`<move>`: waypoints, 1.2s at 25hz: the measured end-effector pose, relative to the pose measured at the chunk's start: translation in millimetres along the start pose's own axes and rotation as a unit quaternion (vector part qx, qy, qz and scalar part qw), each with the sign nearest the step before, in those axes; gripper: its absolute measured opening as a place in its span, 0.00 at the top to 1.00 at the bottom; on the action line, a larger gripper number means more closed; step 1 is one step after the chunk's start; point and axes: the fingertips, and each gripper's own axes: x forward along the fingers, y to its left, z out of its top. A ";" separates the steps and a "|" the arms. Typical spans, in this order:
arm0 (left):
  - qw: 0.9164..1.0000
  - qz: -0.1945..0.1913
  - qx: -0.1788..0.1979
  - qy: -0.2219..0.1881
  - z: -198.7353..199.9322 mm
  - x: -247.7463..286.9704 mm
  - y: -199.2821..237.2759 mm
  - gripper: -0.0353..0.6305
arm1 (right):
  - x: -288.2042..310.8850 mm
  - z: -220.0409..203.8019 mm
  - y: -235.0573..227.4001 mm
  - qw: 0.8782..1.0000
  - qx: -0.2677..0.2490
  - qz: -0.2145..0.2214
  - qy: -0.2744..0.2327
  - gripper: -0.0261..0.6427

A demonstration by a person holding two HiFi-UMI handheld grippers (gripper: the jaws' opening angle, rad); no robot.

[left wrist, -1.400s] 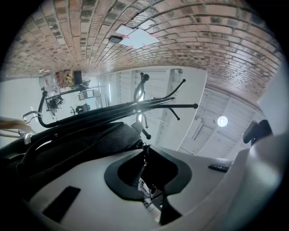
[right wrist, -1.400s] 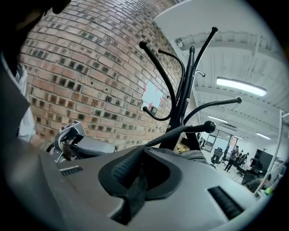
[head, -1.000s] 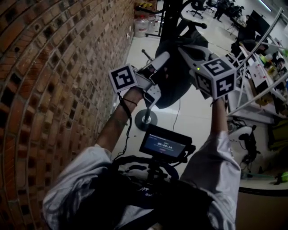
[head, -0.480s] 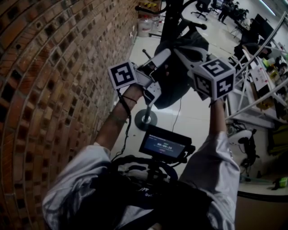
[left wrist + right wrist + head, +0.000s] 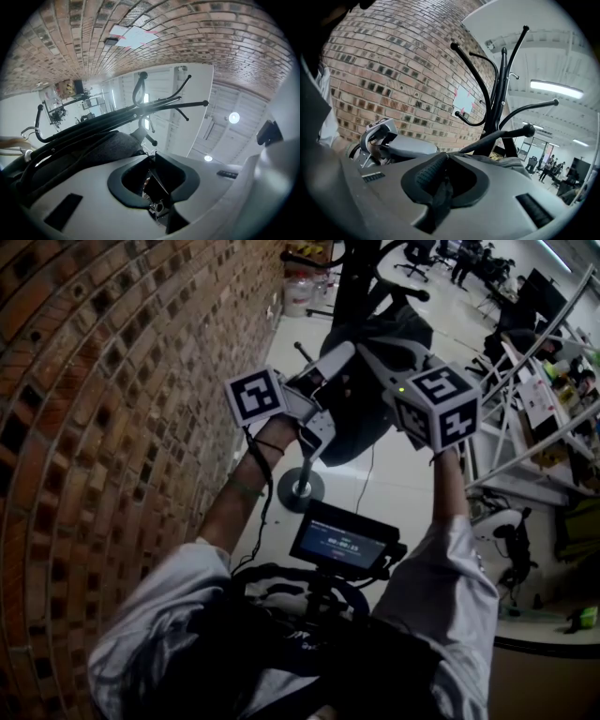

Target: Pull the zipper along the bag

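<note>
A dark grey bag (image 5: 361,423) hangs on a black coat rack (image 5: 352,277), and both grippers are raised to its top. My left gripper (image 5: 339,360) reaches in from the left. In its own view the jaws (image 5: 152,187) are shut on dark bag material with a small metal zipper part (image 5: 157,206) among it; grey bag fabric (image 5: 98,150) lies just beyond. My right gripper (image 5: 367,345) comes in from the right. Its jaws (image 5: 443,180) are opening, and a dark strip (image 5: 440,197) still lies between them against one ribbed pad (image 5: 430,172).
A brick wall (image 5: 112,381) runs close along the left. The rack's round base (image 5: 302,489) stands on the pale floor below the bag. A small monitor (image 5: 342,545) sits on the person's chest rig. Shelves and desks (image 5: 539,390) crowd the right side.
The right gripper's marker cube has shifted slightly left and up toward the bag. The left gripper holds nearly the same place on the bag.
</note>
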 end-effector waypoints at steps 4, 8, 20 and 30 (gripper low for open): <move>1.000 0.002 0.010 0.000 -3.1 -0.8 -0.7 0.87 | 0.0 -3.4 -3.4 0.999 -0.018 -0.033 -0.027 0.93; 0.998 0.033 0.044 0.004 -7.8 -10.0 6.7 0.87 | -5.0 -7.3 -3.1 0.995 -0.022 -0.079 -0.053 0.93; 0.976 0.161 0.141 0.040 -19.9 -66.8 52.7 0.87 | -22.0 -40.0 23.5 0.992 0.062 -0.079 -0.082 0.89; 0.915 0.265 0.286 0.103 -54.6 -127.0 83.9 0.87 | -30.9 -101.4 65.0 0.975 0.184 -0.083 -0.091 0.93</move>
